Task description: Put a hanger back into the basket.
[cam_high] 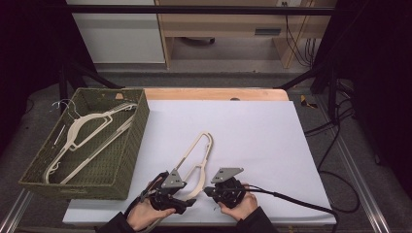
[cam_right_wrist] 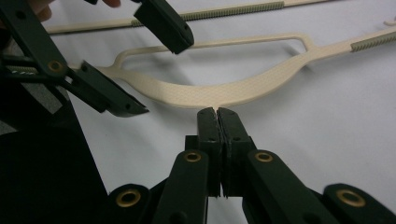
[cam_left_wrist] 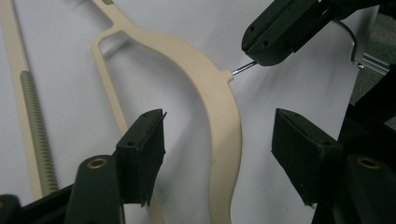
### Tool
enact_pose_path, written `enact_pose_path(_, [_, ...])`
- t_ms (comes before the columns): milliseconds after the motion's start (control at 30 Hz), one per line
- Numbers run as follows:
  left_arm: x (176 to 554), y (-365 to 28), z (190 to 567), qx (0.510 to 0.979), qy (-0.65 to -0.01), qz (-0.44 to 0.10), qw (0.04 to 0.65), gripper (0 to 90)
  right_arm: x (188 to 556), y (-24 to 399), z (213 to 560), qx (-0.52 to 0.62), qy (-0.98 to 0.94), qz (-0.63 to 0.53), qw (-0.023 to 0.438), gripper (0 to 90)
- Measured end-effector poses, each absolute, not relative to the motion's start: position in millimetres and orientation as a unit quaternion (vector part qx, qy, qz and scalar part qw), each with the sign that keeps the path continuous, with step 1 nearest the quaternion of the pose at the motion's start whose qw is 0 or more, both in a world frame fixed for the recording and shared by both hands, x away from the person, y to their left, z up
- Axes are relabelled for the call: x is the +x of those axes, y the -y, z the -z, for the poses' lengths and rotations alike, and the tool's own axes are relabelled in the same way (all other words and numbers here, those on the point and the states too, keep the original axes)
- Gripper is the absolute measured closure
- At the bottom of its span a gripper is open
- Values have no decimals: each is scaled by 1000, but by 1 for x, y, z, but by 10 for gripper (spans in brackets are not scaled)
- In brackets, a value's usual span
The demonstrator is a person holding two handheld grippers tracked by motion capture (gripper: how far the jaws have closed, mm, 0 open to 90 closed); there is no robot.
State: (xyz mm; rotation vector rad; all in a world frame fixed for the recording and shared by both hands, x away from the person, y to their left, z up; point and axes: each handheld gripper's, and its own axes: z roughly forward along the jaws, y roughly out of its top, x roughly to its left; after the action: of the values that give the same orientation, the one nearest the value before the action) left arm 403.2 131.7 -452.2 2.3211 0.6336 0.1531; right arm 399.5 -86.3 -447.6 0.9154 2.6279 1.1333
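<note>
A: How far along with getting the hangers into the basket [cam_high: 141, 131]?

B: Partly there, judging by the cream hangers [cam_high: 87, 128] already lying inside, well off to the left of both sets of fingers. Still to shift: one last hanger [cam_high: 197, 160], flat on the white sheet [cam_high: 252, 136], reaching away from the fingertips.

A: Held yet?

B: Held at one end only. Right gripper [cam_right_wrist: 217, 111]: pinched tight, pads together on the metal hook wire [cam_left_wrist: 243, 68], just off the plastic neck. Left gripper [cam_left_wrist: 218, 120]: standing apart, straddling the curved shoulder, one finger [cam_left_wrist: 144, 144] on either side, clear of the plastic and not pressing.

A: And left to do?

B: Probably closing the left fingers on that shoulder between them, then lifting with both, carrying across to the basket and letting go inside. No lift begun, by the look of things: lying flat against the sheet under both sets of fingertips. Hard to tell about anything further waiting off the sheet.
</note>
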Motion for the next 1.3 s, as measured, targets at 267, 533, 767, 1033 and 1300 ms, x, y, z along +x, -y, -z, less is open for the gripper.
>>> enact_pose_path(267, [403,-126,452,906,-250,-53,339,465,401,88,440,299,-870,-385,71,895])
enact_pose_path(533, [402,-115,453,912,-253,-67,316,576,400,88,432,293,-871,-386,83,895])
enact_pose_path(767, [403,-116,452,909,-261,-58,319,726,399,88,428,291,-869,-391,86,894])
enact_pose_path(1033, [401,-118,446,909,-262,-65,319,734,396,95,418,277,-857,-424,94,838])
enact_pose_path(1300, [398,-124,438,904,-269,-65,325,738,397,145,386,311,-787,-516,135,634])
